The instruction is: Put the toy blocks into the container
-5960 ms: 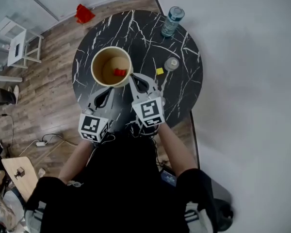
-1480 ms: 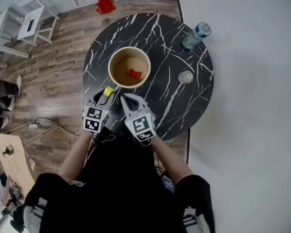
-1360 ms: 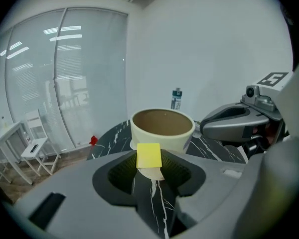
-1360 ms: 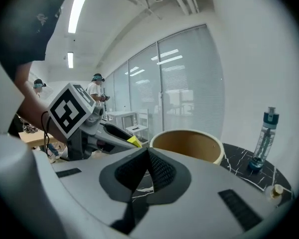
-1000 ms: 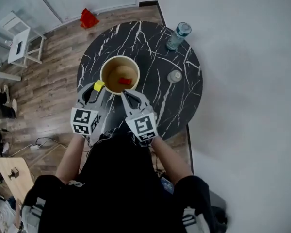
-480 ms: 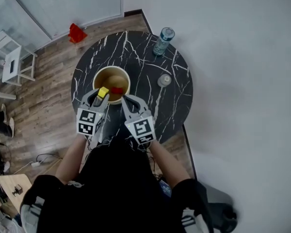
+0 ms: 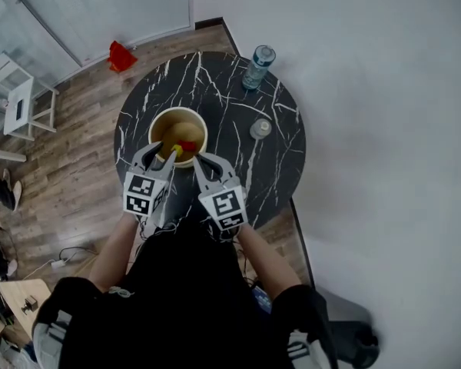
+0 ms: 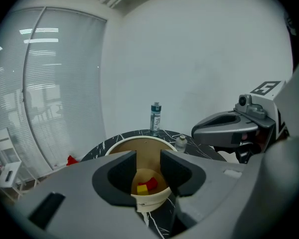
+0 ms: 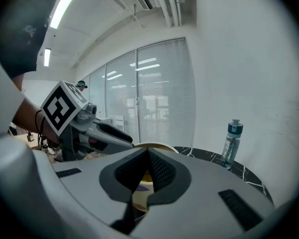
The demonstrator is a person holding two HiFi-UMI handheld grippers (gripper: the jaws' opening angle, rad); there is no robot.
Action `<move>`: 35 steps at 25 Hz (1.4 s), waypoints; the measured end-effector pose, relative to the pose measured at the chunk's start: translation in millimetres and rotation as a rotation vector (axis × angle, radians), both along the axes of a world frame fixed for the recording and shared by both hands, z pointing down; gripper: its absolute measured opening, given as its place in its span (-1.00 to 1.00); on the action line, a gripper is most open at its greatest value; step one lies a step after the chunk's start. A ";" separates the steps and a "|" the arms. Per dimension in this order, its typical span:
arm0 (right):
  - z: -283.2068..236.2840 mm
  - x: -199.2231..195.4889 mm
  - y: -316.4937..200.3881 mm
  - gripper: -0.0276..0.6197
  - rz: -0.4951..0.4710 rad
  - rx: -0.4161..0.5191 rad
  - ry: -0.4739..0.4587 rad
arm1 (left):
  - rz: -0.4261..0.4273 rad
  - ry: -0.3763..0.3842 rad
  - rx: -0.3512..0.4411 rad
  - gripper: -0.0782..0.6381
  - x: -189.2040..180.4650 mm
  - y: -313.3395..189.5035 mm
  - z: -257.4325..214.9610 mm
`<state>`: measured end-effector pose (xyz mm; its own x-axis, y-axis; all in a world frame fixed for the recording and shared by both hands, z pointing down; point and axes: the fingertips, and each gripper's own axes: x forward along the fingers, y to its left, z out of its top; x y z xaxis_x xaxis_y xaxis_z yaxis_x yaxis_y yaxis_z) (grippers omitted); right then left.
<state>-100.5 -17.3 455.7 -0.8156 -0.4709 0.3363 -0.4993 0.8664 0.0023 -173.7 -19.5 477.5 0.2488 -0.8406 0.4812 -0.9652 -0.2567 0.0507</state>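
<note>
Over the container (image 7: 173, 125), left tongs (image 8: 148, 164) stood spread, right tongs (image 9: 145, 168) pressed together; a low retreat might clip its rim.

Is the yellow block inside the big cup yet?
In. The yellow block lies at the bottom of the cup beside the red block, below the open left claw.

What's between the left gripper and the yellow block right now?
Only air: the open left gripper hangs above the container, and the yellow block lies at its bottom beside the red block, clear of the jaws. The left gripper view shows it.
</note>
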 end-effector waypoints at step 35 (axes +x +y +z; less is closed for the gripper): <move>-145.1 -5.2 -13.0 -0.92 0.153 0.264 -0.178 | -0.229 0.104 0.370 -0.78 -54.2 42.3 -145.8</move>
<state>-105.7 -30.4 310.7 -0.7639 -0.6437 0.0460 -0.6358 0.7629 0.1175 -227.9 22.8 331.7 0.0670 -0.9905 0.1200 -0.9939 -0.0556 0.0956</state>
